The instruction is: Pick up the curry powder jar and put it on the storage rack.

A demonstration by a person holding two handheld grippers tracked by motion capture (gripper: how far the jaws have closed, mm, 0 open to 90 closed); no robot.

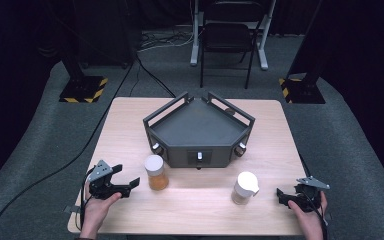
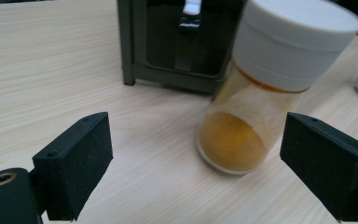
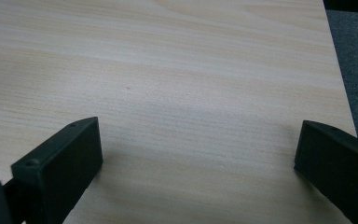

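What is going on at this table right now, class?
A person sits at a wooden table with a gripper in each hand. The left gripper, fingers apart, points at a white-capped jar of amber stuff standing just ahead of it, not yet touching. The right gripper rests open near the table's right edge, beside a second white-capped jar. A dark tray sits behind both jars.

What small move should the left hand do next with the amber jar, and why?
Probably ease the left tongs forward around the amber jar before closing. The jaws stand open with the jar just ahead of them, untouched and nearer the right-hand jaw in the left gripper view, so a slight shift that way should center it.
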